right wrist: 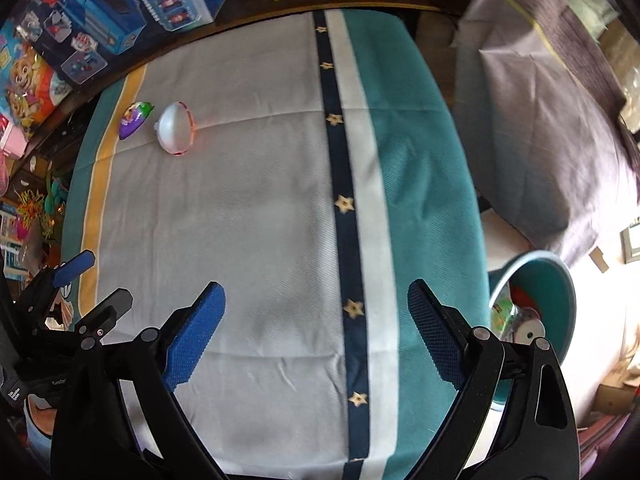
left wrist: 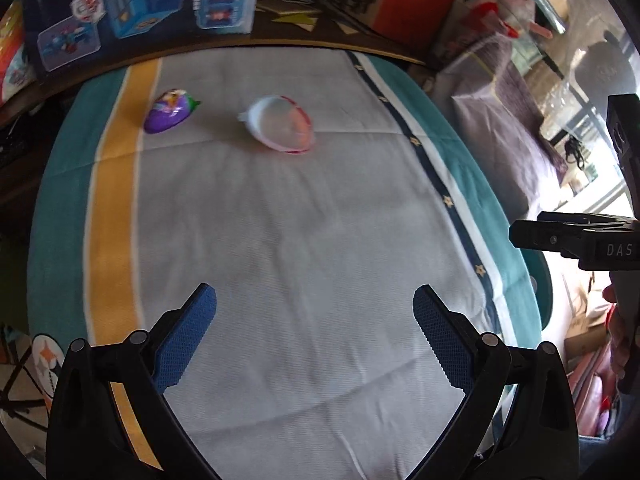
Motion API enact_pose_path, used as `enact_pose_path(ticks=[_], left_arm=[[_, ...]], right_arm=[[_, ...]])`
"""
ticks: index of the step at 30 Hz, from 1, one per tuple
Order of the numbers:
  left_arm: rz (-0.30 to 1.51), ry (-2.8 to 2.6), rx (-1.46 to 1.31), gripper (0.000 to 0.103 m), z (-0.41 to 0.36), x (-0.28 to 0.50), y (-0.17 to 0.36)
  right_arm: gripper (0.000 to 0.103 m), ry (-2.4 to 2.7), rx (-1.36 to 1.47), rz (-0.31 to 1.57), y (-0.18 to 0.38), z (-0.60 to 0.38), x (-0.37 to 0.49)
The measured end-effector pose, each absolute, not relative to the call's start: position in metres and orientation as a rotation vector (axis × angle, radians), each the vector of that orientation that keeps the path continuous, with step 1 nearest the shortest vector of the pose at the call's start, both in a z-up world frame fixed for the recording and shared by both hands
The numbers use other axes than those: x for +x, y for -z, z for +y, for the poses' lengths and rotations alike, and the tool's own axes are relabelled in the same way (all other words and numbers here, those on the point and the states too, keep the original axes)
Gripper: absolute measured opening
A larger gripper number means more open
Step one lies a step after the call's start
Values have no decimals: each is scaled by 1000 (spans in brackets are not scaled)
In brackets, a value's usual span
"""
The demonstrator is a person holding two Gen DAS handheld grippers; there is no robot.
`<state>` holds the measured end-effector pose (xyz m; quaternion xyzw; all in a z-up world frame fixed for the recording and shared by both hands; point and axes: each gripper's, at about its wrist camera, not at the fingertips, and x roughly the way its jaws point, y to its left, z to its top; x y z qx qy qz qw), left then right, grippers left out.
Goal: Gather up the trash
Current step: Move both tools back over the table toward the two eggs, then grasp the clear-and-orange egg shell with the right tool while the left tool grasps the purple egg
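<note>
Two pieces of trash lie at the far left of the cloth-covered table [left wrist: 280,240]: a purple egg-shaped half shell [left wrist: 170,111] [right wrist: 135,120] and a white and clear half shell with a pink rim [left wrist: 281,124] [right wrist: 175,128]. My left gripper [left wrist: 315,334] is open above the near part of the table, far from both, with nothing between its blue pads. Over the near middle, my right gripper [right wrist: 316,330] is open and holds nothing too. A teal bin [right wrist: 548,300] with wrappers inside stands off the table's right edge.
Blue toy boxes [left wrist: 140,4] [right wrist: 120,8] stand behind the table. A grey-covered piece of furniture [right wrist: 540,112] is to the right. In the left wrist view the right gripper's body [left wrist: 580,240] and a hand show at the right edge; the left gripper's fingers [right wrist: 76,268] show at the right wrist view's left edge.
</note>
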<state>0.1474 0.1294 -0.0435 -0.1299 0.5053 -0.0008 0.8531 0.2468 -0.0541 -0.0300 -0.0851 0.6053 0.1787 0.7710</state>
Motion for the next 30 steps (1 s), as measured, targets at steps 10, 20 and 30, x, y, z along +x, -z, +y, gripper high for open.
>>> enact_pose_path(ticks=[10,20,30], left_arm=[[1082,-124,-265,99,217,156,60],[1104,-166,-281,99,264,182,71],[1104,-179,-270,99,278,199,78]], right_arm=[[89,-460,-298,1330,59,58,289],[89,-494,-356,1318,81,127,319],[78,-470,-392,1280,93,143,333]])
